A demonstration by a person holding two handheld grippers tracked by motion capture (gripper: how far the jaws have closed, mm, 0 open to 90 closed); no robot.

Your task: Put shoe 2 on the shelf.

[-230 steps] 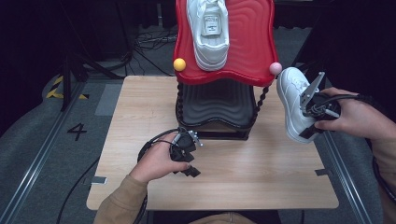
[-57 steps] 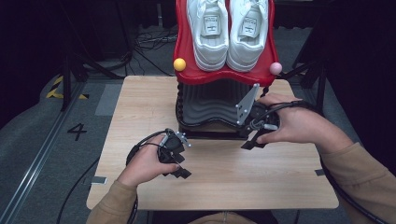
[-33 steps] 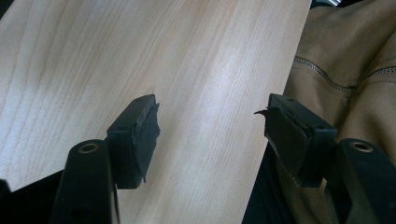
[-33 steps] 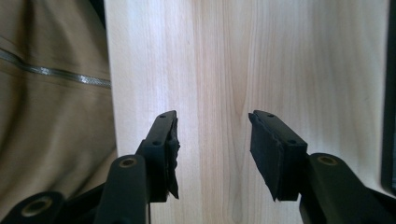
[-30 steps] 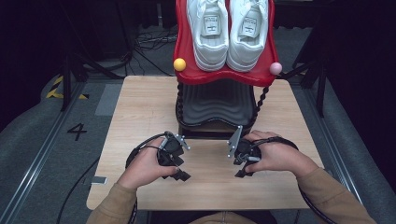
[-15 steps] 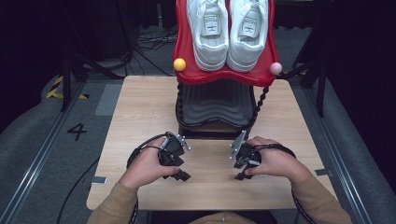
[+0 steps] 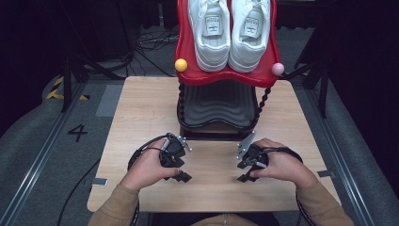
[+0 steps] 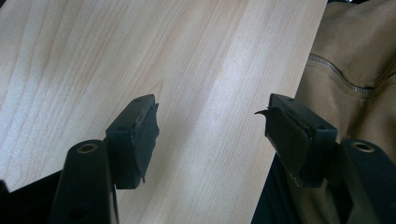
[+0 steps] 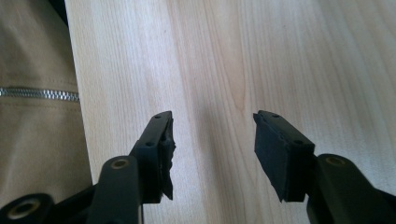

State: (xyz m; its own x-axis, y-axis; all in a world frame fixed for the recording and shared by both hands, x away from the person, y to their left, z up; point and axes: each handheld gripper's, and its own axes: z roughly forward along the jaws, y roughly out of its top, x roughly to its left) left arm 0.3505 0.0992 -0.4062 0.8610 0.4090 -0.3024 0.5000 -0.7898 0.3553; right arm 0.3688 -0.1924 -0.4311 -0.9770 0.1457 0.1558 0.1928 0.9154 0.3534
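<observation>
Bare wooden table (image 7: 141, 117) lay open to the left and right of the black ribbed stand (image 7: 217, 106), which blocked the middle rear; its red shelf (image 7: 188, 56) with two white sneakers (image 7: 230, 28) overhung that area; the near edge held the left gripper (image 7: 181, 174) and right gripper (image 7: 244, 172), jaws apart with nothing between them, well separated by clear board.

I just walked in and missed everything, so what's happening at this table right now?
A person sits at a wooden table with a two-jaw gripper in each hand. The left gripper and right gripper both rest low over the near part of the table, jaws open and holding nothing. Behind them, a pair of white sneakers sits side by side on the red top shelf of a wavy rack. Nothing is being handled at this moment.
</observation>
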